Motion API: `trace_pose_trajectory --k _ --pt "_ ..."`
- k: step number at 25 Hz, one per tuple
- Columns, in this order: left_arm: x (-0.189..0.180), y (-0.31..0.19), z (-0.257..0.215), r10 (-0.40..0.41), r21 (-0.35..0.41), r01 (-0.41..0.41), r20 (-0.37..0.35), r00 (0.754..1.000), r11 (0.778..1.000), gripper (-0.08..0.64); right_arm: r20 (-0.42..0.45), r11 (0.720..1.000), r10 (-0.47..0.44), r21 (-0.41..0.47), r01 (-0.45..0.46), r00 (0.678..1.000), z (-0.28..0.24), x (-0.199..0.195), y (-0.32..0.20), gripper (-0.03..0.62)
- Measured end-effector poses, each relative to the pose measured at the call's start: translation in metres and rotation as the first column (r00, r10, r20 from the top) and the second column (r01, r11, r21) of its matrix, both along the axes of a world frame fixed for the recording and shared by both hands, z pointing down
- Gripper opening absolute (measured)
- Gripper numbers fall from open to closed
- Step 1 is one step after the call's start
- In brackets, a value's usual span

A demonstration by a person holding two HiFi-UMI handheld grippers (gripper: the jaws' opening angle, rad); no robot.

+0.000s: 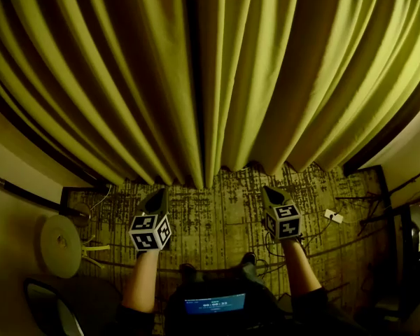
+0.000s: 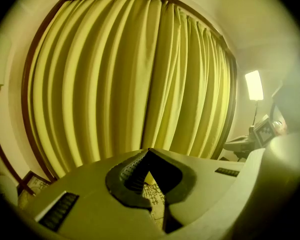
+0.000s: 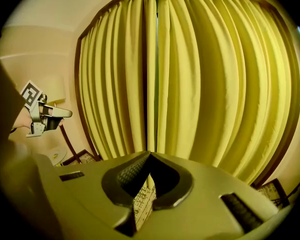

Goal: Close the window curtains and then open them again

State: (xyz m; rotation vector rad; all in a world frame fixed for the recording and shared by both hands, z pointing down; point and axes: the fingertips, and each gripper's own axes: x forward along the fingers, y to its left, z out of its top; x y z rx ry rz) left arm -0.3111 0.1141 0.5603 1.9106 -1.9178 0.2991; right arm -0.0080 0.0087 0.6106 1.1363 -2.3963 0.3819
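Note:
Two yellow-green curtains hang drawn together across the window, the left curtain (image 1: 105, 82) and the right curtain (image 1: 301, 68) meeting at a narrow dark seam (image 1: 193, 75). My left gripper (image 1: 156, 200) is shut and holds nothing, low over the rug and short of the curtain hem. My right gripper (image 1: 271, 194) is shut and empty too, at the same distance from the cloth. In the left gripper view the shut tips (image 2: 149, 151) point at the seam (image 2: 151, 84). In the right gripper view the tips (image 3: 150, 154) face the seam (image 3: 151, 74), and the left gripper (image 3: 45, 115) shows at the far left.
A patterned rug (image 1: 224, 215) covers the floor below the curtains, with cables across it. A round white disc (image 1: 60, 245) lies at the left, a dark bar (image 1: 28, 194) along the left wall. Furniture and cords (image 1: 406, 222) crowd the right edge. A lit lamp (image 2: 253, 85) stands right of the window.

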Motion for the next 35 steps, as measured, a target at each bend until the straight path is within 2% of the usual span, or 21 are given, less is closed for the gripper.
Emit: trace_pose_trajectory --k 5,15,20,35 --pt "-0.006 0.016 0.011 0.0 -0.024 0.0 -0.01 1.0 1.0 0.001 -0.011 1.0 0.006 -0.013 -0.006 1.0 0.005 -0.005 0.009 0.012" --pt "-0.007 0.02 0.011 -0.003 -0.022 0.002 -0.017 1.0 1.0 0.001 -0.017 0.999 -0.006 -0.033 0.005 1.0 0.018 -0.006 0.016 0.012" --pt "0.0 0.025 0.009 -0.021 -0.012 0.021 -0.053 0.998 1.0 0.001 -0.023 0.999 -0.002 -0.041 0.001 1.0 0.02 0.003 0.019 0.012" --pt "0.024 0.019 0.014 -0.007 -0.018 0.006 -0.068 0.998 1.0 0.001 -0.001 0.999 0.005 -0.038 -0.005 1.0 0.022 0.023 0.016 0.012"
